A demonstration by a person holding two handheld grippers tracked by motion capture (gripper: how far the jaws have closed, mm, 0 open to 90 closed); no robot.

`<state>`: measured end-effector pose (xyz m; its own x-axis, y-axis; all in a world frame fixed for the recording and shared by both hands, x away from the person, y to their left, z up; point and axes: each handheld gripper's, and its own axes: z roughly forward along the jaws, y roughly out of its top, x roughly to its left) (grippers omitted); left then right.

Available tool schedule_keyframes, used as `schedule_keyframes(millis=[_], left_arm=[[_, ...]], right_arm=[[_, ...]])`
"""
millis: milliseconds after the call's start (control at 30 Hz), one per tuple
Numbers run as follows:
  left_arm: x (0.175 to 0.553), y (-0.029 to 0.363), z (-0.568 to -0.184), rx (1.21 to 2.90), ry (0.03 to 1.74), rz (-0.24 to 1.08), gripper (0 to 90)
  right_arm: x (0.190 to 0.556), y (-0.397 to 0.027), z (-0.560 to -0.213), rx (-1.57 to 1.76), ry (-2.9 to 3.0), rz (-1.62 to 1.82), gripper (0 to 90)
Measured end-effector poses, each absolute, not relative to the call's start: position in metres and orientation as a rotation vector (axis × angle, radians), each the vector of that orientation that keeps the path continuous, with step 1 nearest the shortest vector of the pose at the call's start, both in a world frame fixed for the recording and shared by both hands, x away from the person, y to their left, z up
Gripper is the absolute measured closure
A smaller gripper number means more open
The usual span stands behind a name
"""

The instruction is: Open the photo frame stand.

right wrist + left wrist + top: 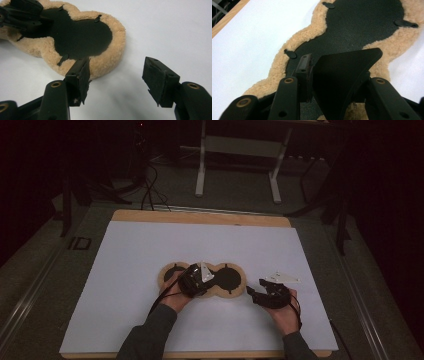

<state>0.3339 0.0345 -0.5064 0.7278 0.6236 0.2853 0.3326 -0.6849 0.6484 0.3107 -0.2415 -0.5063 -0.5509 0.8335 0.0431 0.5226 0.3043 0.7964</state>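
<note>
Dimly seen from above: lay flat on the white sheet, a three-lobed pad with a tan fleece border and a black middle. Lost its centre lobe under the left gripper and the hand behind it. Cut off the pad's far lobe at the top edge of the left gripper view.

Stood about half closed over the pad's black middle, those left jaws, with a stiff black wedge-shaped piece between them. Rested the one visible pad against that piece's edge; hid the opposite pad wholly behind it. Could not tell whether clamped or merely bracketed, nor whether the piece belonged to the pad.

Hung just beside the pad's right lobe, the right gripper, over bare sheet. Gaped wide, jaws released, nothing between them and clear of the fleece.
</note>
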Motion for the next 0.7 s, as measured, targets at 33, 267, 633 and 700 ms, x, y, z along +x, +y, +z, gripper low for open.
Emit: schedule_keyframes(millis=[33,267,633,700], left_arm=[[0.3343,0.0350,-0.5064,2.347,0.725,0.667,61.6],[0.3370,0.0393,-0.5044,2.317,0.746,0.648,65.5],[0.3387,0.0421,-0.5029,2.281,0.757,0.633,68.2],[0.3391,0.0427,-0.5026,2.279,0.757,0.628,68.3]], right_arm=[[0.3107,-0.2415,-0.5063,1.213,2.199,1.125,38.3],[0.3111,-0.2420,-0.5066,1.217,2.196,1.127,38.0],[0.3113,-0.2432,-0.5060,1.228,2.195,1.143,38.0],[0.3113,-0.2436,-0.5060,1.232,2.195,1.148,38.0]])
